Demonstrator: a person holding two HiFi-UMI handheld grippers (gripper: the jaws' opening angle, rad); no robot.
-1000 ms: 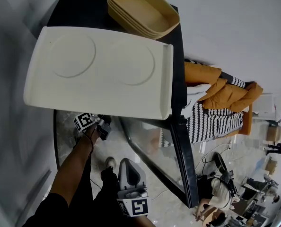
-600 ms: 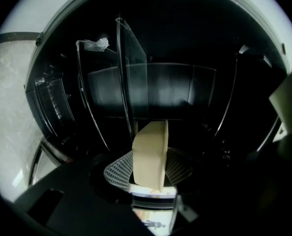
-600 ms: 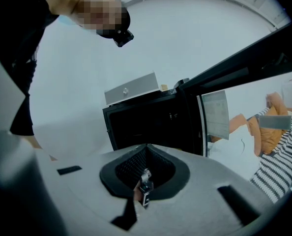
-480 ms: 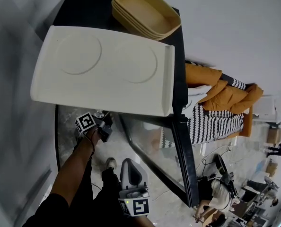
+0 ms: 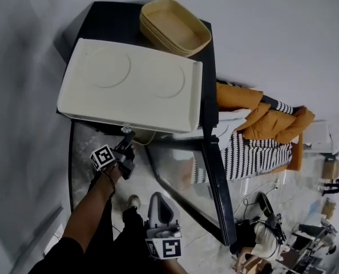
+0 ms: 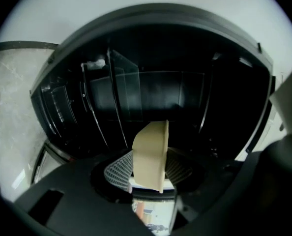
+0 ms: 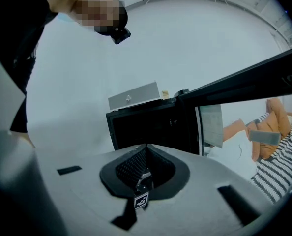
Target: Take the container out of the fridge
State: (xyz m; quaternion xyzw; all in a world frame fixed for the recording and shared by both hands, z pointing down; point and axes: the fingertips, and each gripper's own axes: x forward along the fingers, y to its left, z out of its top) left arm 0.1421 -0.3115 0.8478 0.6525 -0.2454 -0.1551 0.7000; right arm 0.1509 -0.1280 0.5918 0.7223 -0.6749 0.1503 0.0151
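In the left gripper view a tan container stands on edge between the jaws of my left gripper, which is shut on its wall. Behind it is the dark open inside of the black fridge. From the head view my left gripper sits just below the front edge of the fridge, and the container is almost wholly hidden there. My right gripper hangs lower and nearer to me, shut with nothing in it.
The fridge's glass door stands open to the right. On the fridge top lie a cream slab with two round marks and a stack of tan containers. Orange and striped cloth is heaped to the right.
The left gripper now shows farther out from under the fridge's front edge, still closed on the container. The head view has shifted. The right gripper has hardly moved.
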